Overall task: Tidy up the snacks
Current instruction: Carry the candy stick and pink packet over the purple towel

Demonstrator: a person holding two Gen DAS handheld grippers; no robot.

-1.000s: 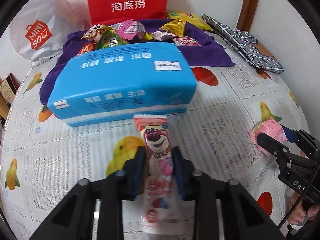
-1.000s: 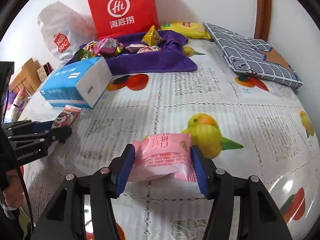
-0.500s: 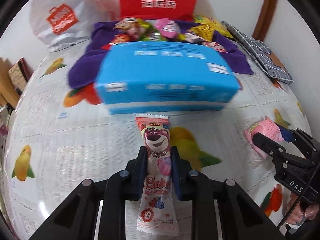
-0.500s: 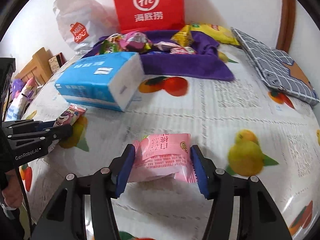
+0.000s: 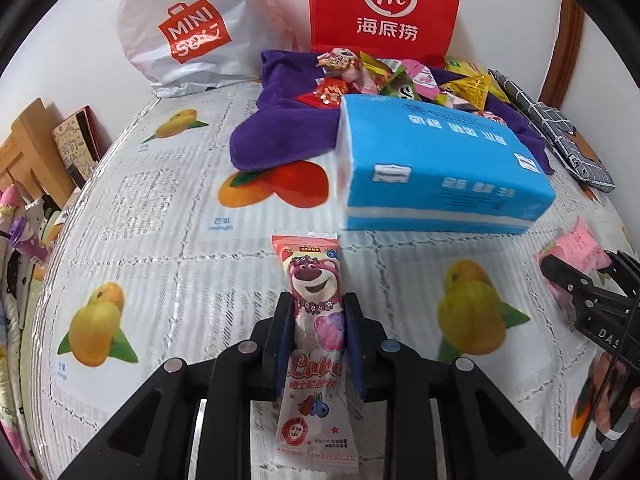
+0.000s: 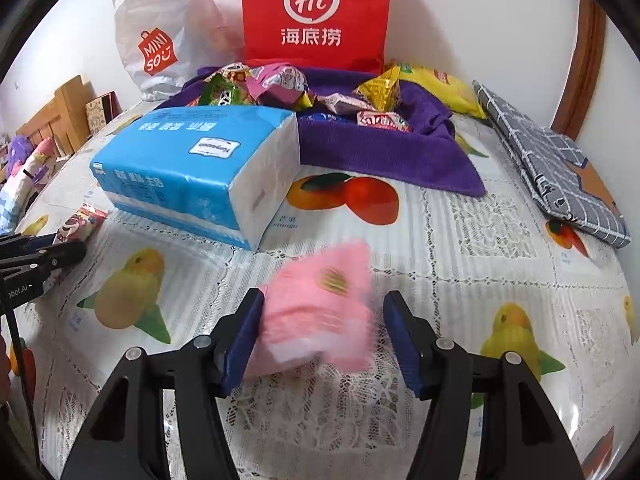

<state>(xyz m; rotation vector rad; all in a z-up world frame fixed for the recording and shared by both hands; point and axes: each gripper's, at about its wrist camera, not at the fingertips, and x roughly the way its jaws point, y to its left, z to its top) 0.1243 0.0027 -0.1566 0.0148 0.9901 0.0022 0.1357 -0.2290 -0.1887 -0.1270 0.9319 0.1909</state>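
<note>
My left gripper (image 5: 317, 308) is shut on a pink bear-print candy packet (image 5: 316, 316), held just above the tablecloth. In the right wrist view my right gripper (image 6: 324, 308) has its jaws spread wider than the pink snack packet (image 6: 320, 304), which is blurred between them and looks loose. That packet also shows in the left wrist view (image 5: 576, 244). A pile of mixed snacks (image 6: 280, 84) lies on a purple towel (image 6: 384, 148) at the back. The bear-print packet (image 6: 80, 224) and the left gripper (image 6: 72, 250) appear at the left edge of the right wrist view.
A blue tissue pack (image 5: 436, 168) lies in front of the towel. A red paper bag (image 5: 384, 4) and a white Miniso bag (image 5: 188, 32) stand against the wall. A grey checked cloth (image 6: 548, 160) lies at right. The table's left edge drops to wooden furniture (image 5: 28, 148).
Both grippers swung left, so the tissue pack and towel shifted right in view. The right jaws opened and the pink packet came loose and blurred. The left grip is unchanged.
</note>
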